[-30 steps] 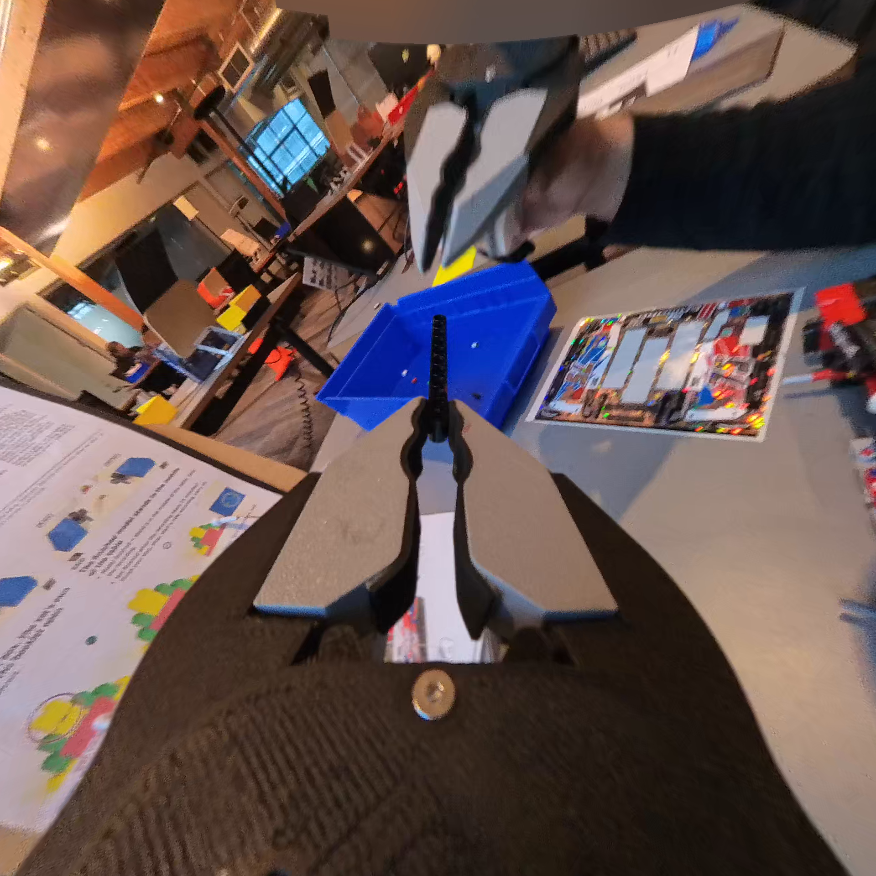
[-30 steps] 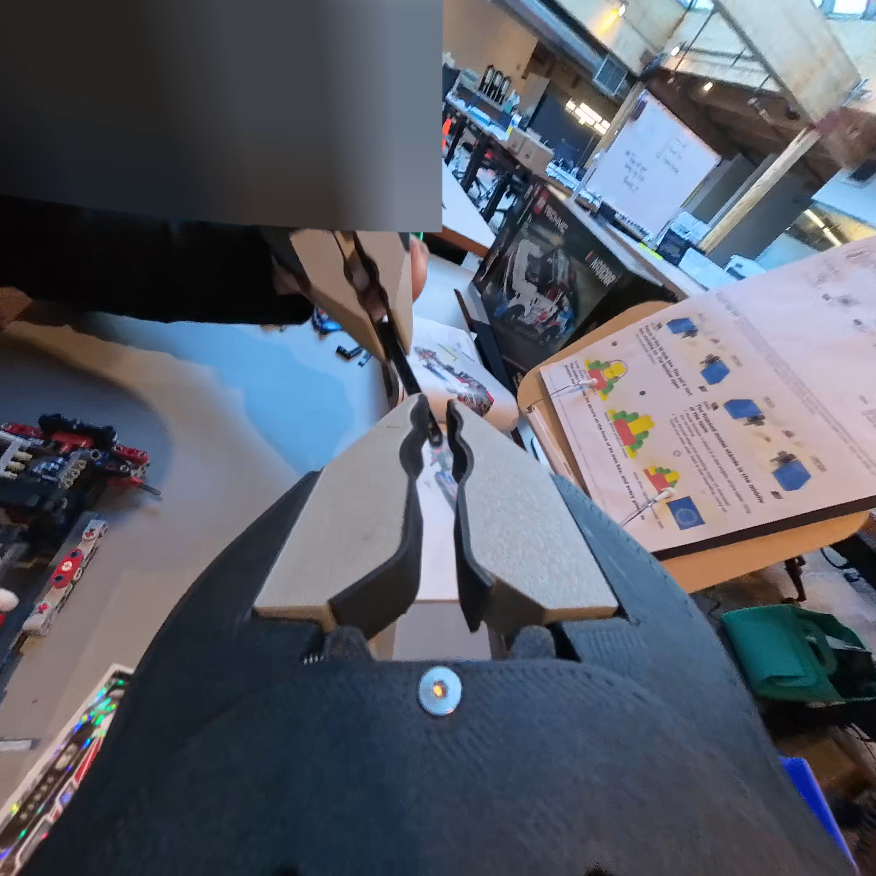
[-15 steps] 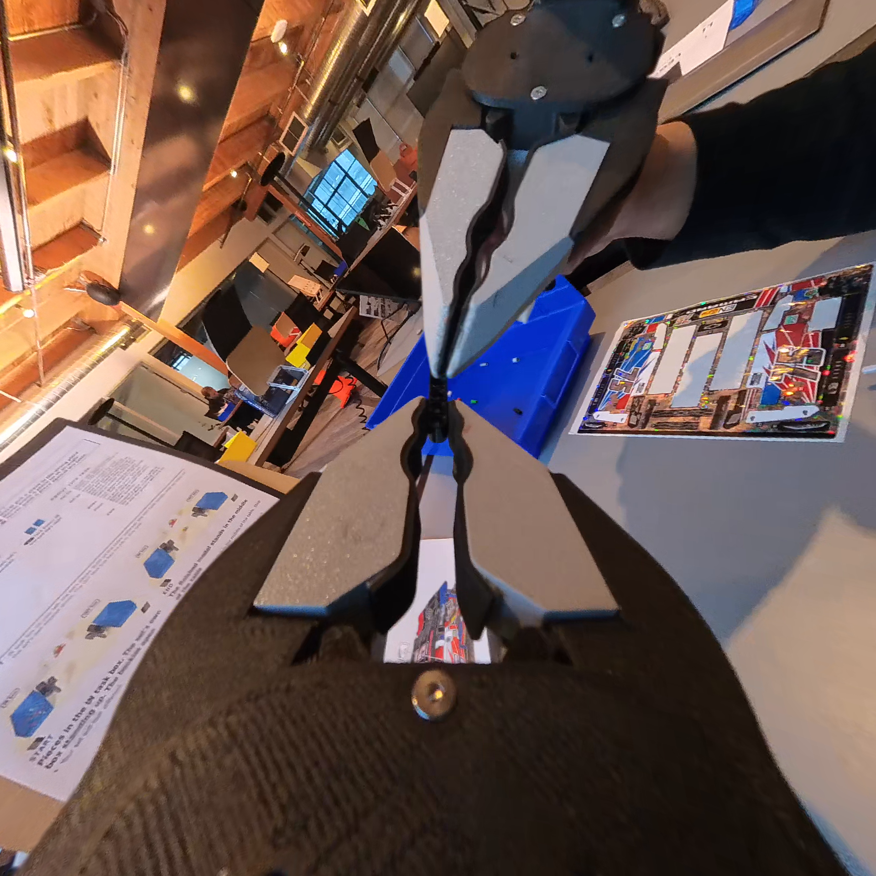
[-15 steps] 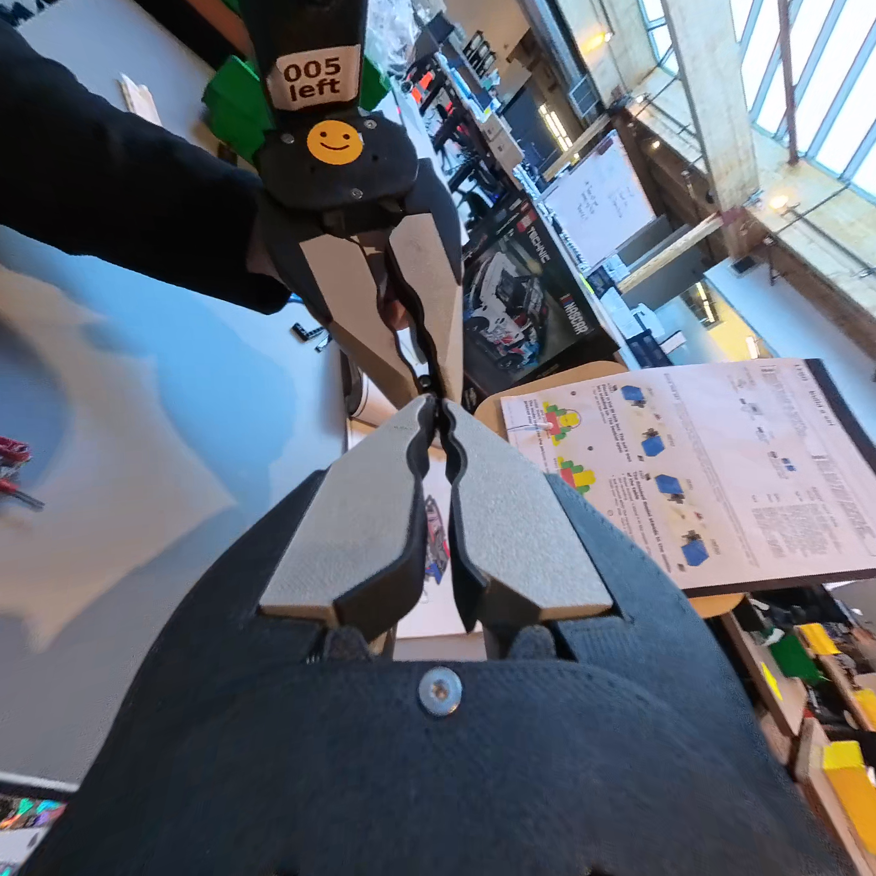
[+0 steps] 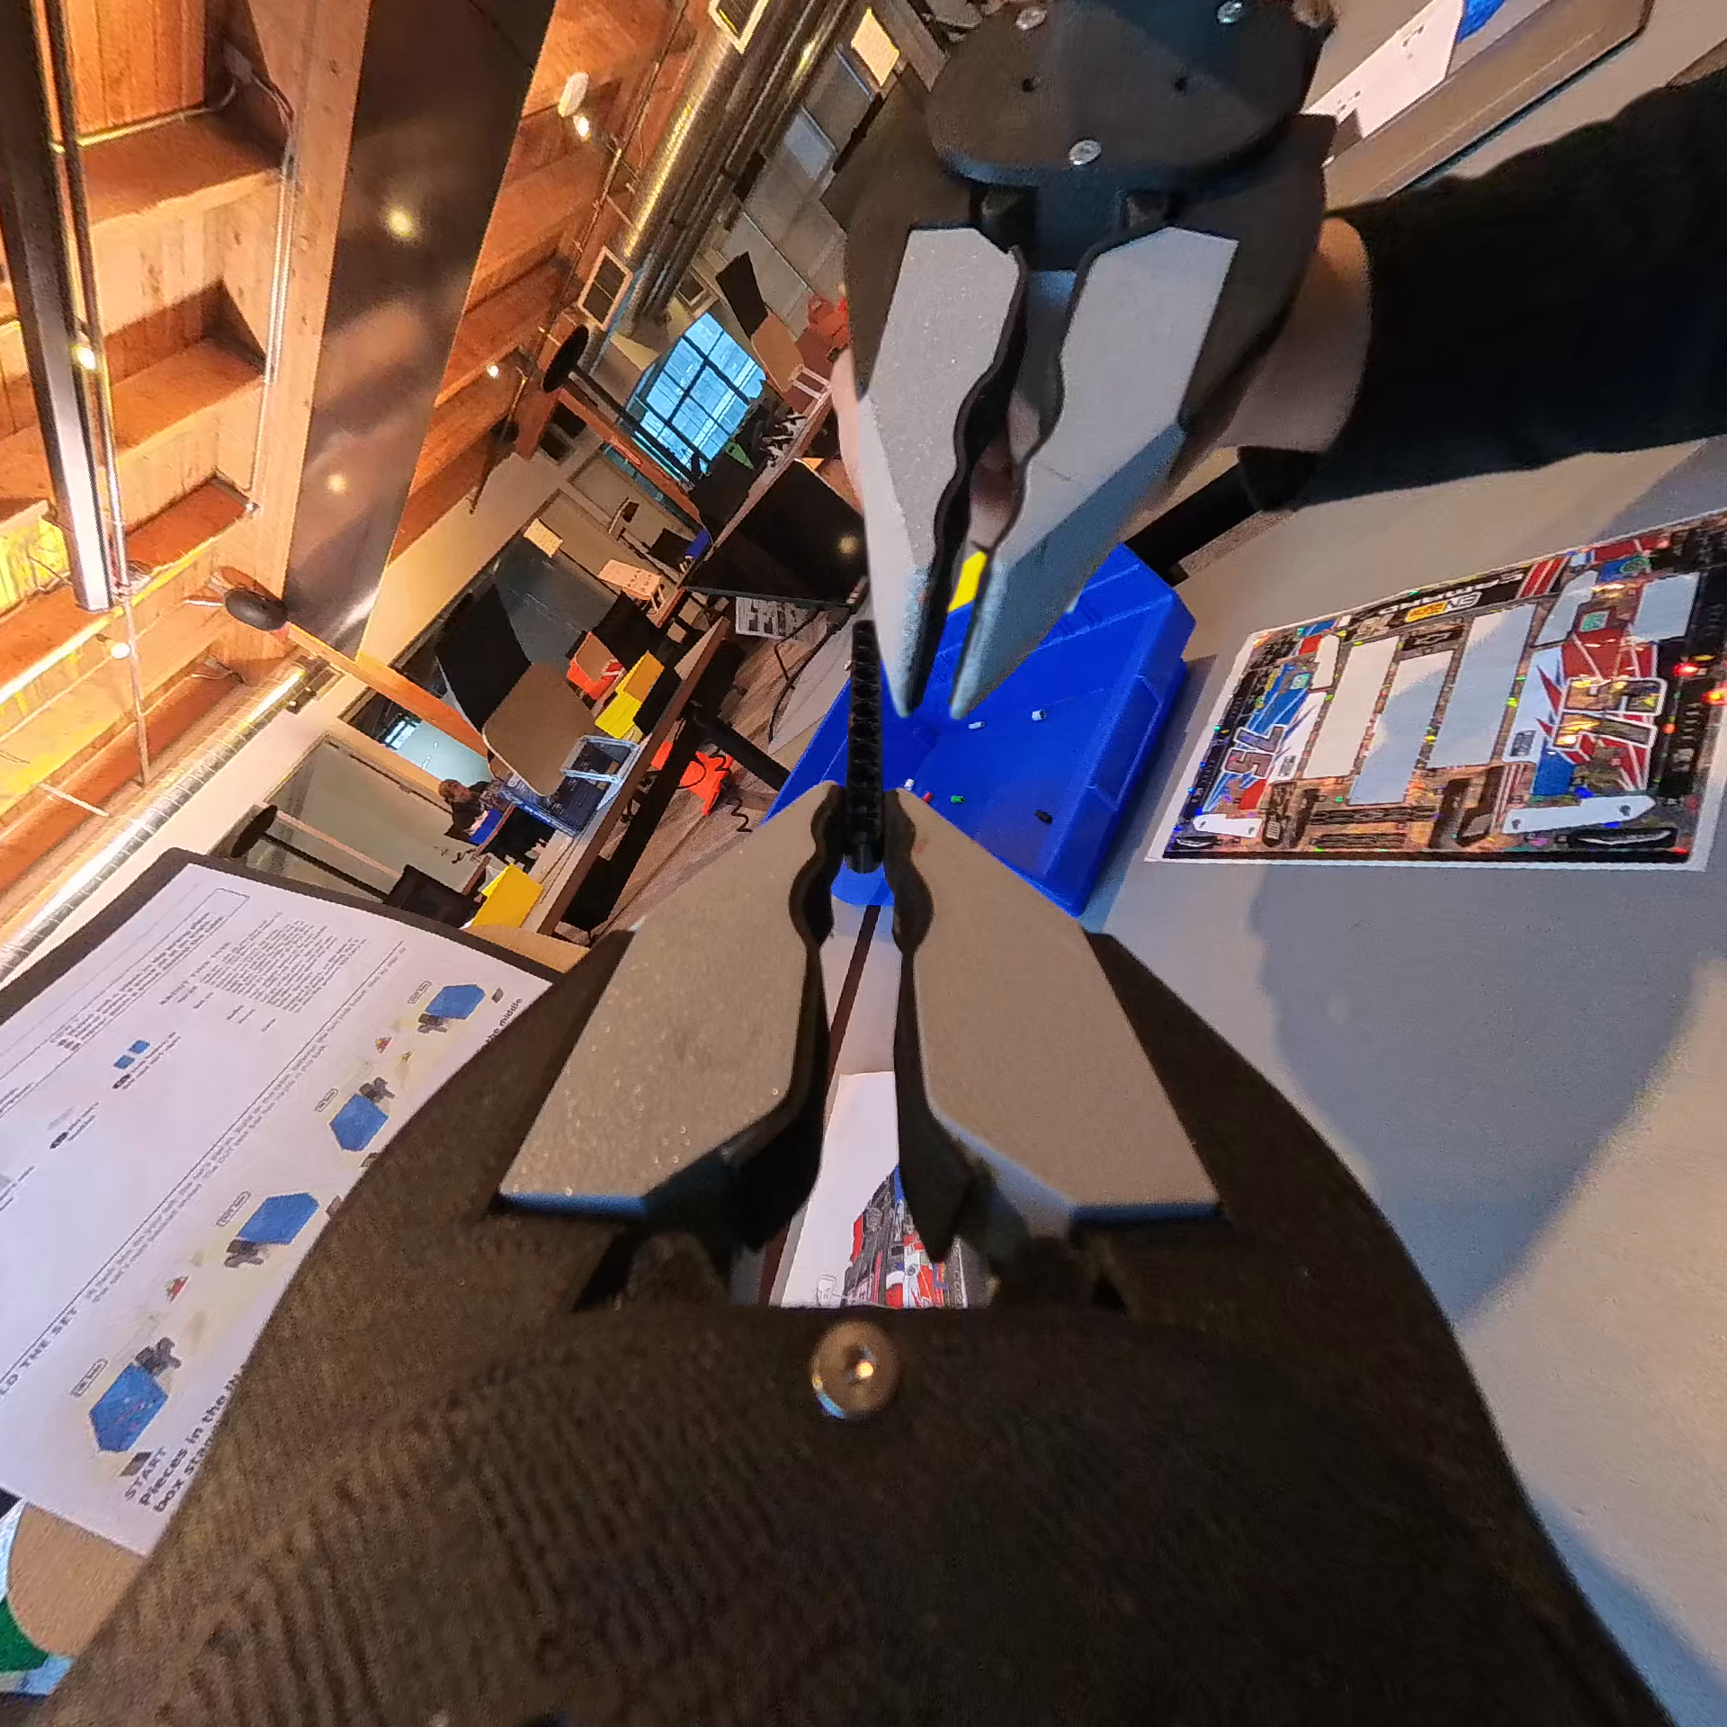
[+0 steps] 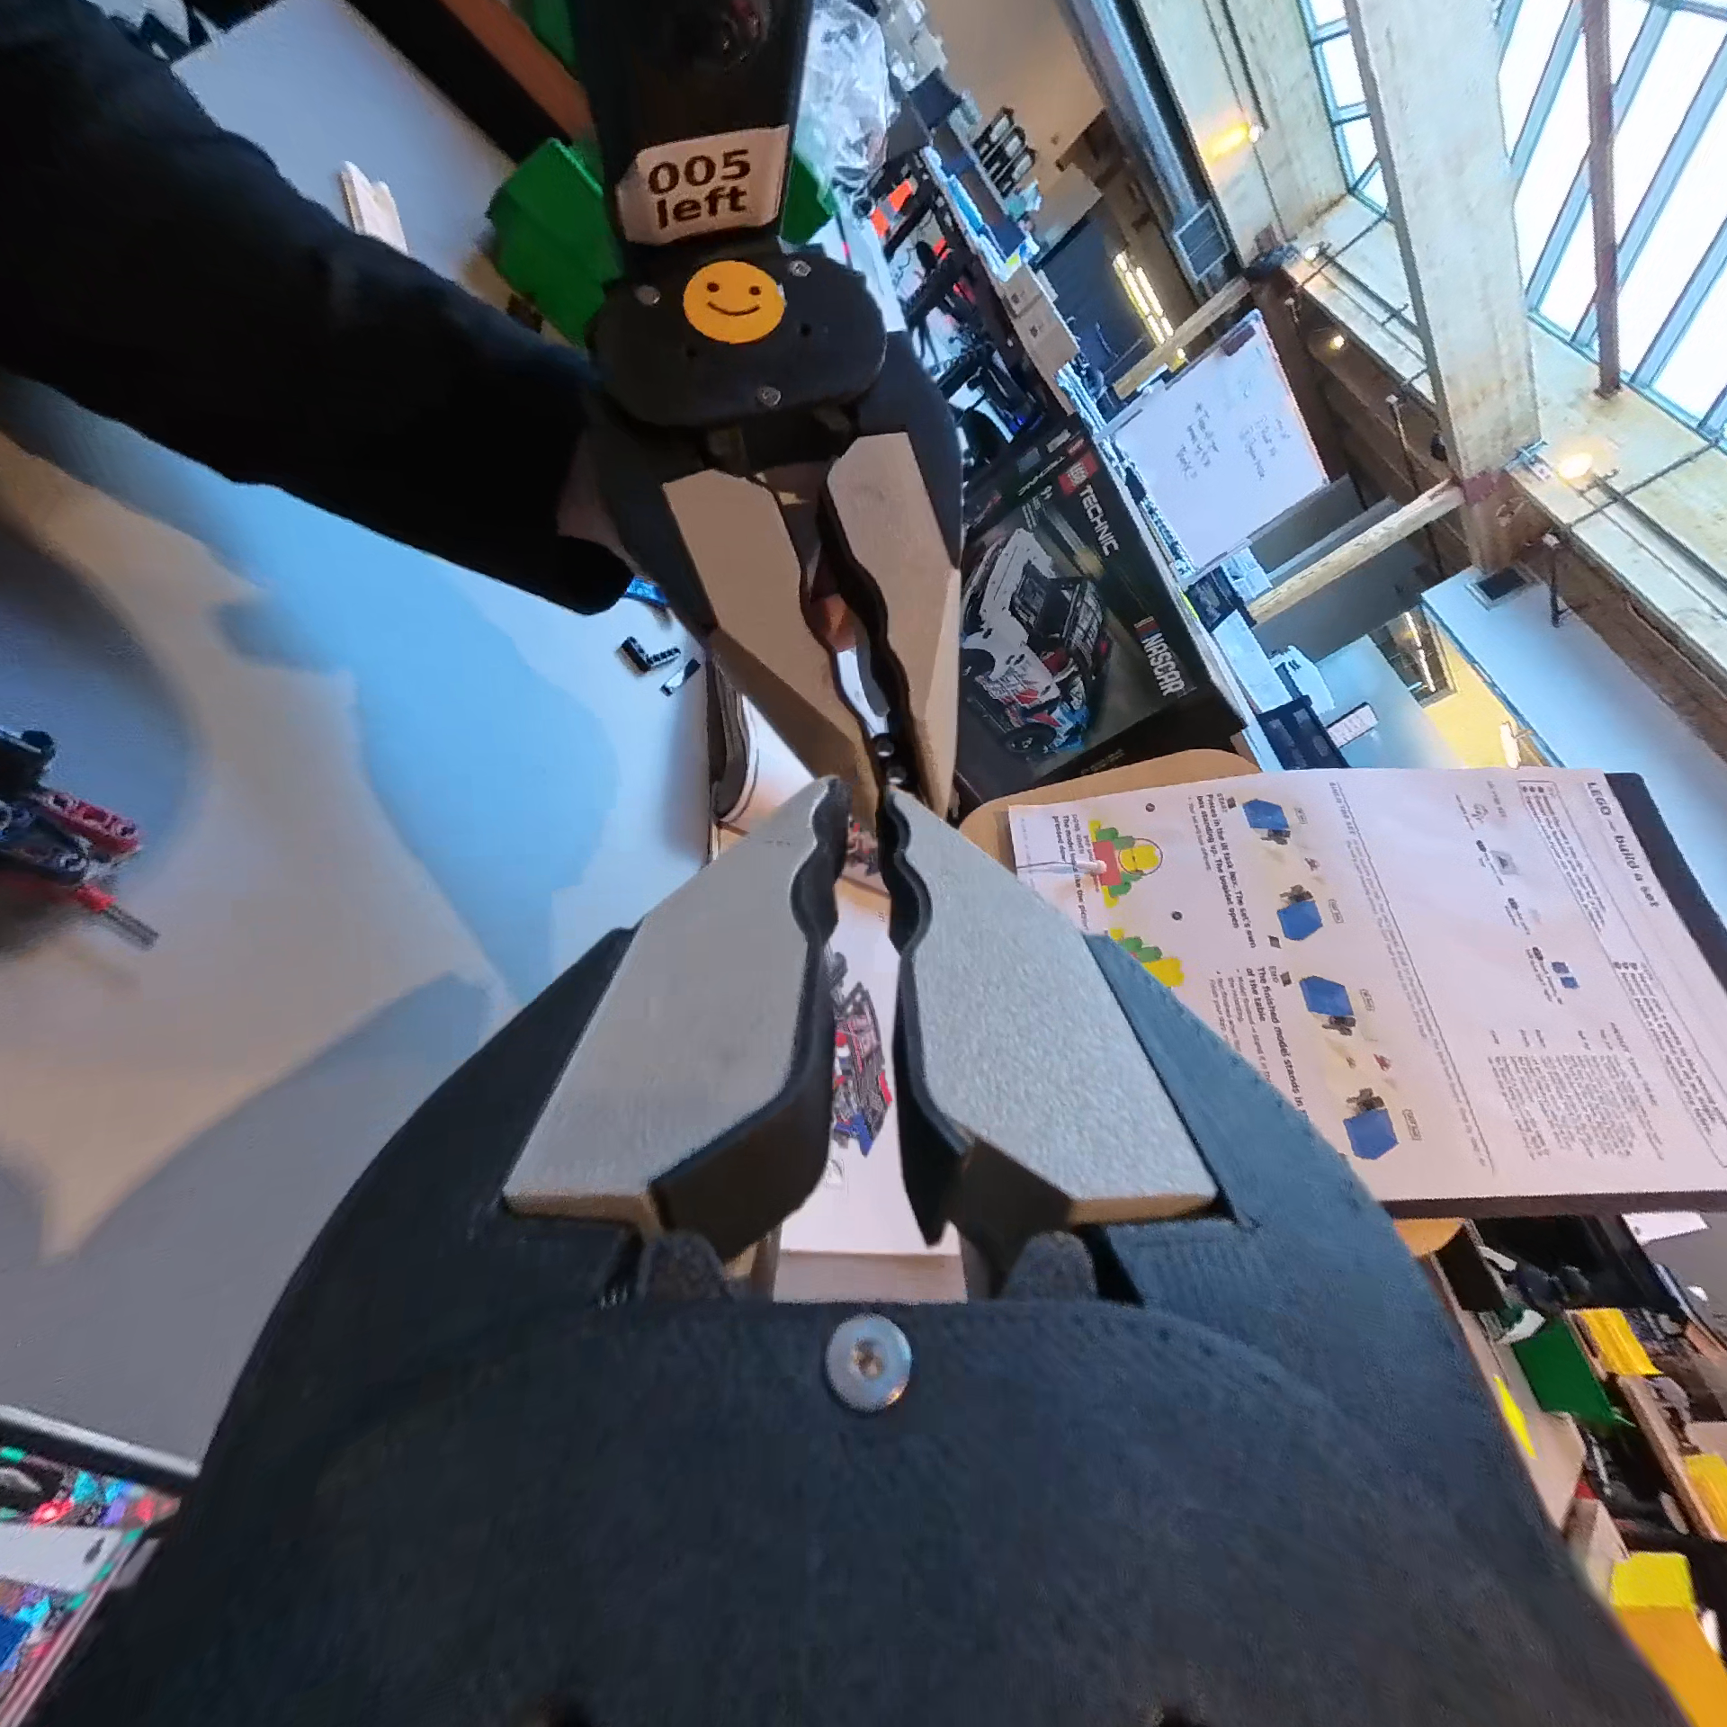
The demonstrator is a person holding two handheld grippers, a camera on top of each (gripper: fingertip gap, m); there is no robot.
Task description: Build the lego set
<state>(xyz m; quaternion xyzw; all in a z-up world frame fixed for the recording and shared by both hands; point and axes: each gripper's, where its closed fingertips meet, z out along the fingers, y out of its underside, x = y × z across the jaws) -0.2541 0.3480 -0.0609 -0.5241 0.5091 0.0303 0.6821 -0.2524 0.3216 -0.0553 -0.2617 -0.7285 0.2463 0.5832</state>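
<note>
My left gripper [image 5: 864,804] is shut on the lower end of a long black studded lego beam [image 5: 862,729], which sticks up out of its tips. My right gripper [image 5: 932,706] comes down from above, tip to tip with the left. Its jaws stand a narrow gap apart with nothing between them, and the beam's upper end lies just beside one fingertip. In the right wrist view my right gripper [image 6: 864,813] shows the same small gap. Straight ahead of it, the left gripper [image 6: 888,766] pinches the beam [image 6: 883,748]. Both are held in the air above the grey table [image 5: 1402,1075].
A blue bin [image 5: 1056,748] with a few small pieces stands beyond the grippers, with a colourful sticker sheet [image 5: 1458,710] to its right. An instruction sheet [image 6: 1402,981] rests on a board. A red-and-black partly built model [image 6: 56,832], loose black pieces [image 6: 654,654] and the set's box [image 6: 1056,635] are on the table. The red-and-black partly built model [image 6: 56,832] is about 25 cm from both grippers' fingertips.
Half a second ago the right gripper's tips were closed at the beam's top. Now they have parted slightly and sit beside the beam. The left gripper still holds it.
</note>
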